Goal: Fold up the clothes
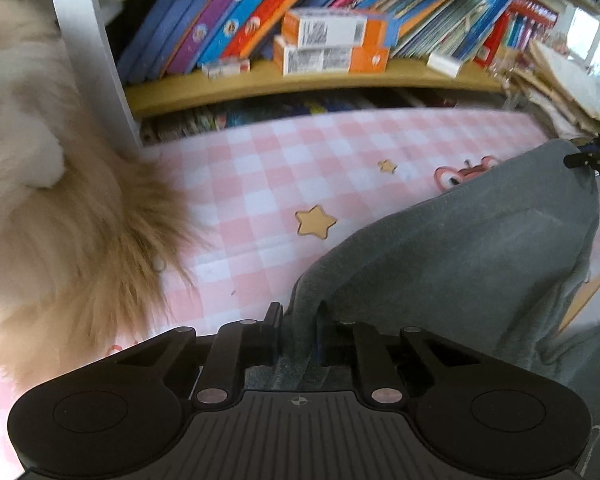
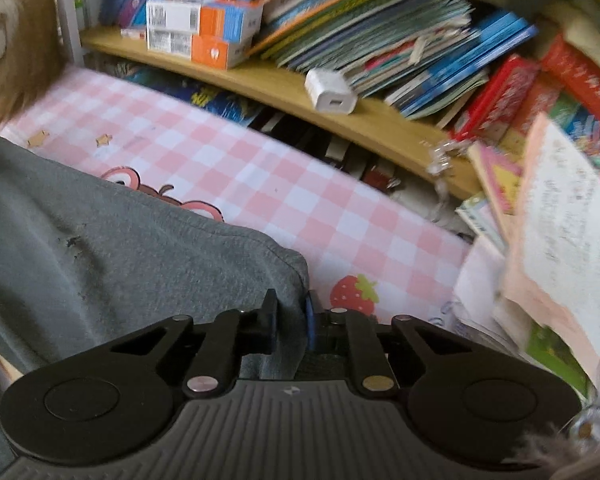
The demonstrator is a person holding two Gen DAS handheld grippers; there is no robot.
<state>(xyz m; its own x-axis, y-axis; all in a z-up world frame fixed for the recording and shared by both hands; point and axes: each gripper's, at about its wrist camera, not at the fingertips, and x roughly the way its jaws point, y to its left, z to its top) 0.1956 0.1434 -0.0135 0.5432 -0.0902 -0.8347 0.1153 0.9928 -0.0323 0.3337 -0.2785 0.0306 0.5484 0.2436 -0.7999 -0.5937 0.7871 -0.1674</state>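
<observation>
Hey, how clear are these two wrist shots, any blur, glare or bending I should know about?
Left wrist view: the fluffy cat at left is smeared, the shelf edge bows from fisheye, and the grey garment in the left gripper stays fairly sharp. Right wrist view: books and loose papers streak with motion blur, and the right gripper is crisp. No strong glare in either.

Garment on counter; shelf behind; boxes on shelf; fur mass left; papers right.

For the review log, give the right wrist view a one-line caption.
Right gripper shut on grey cotton garment, lifted over pink checked sheet.
</observation>
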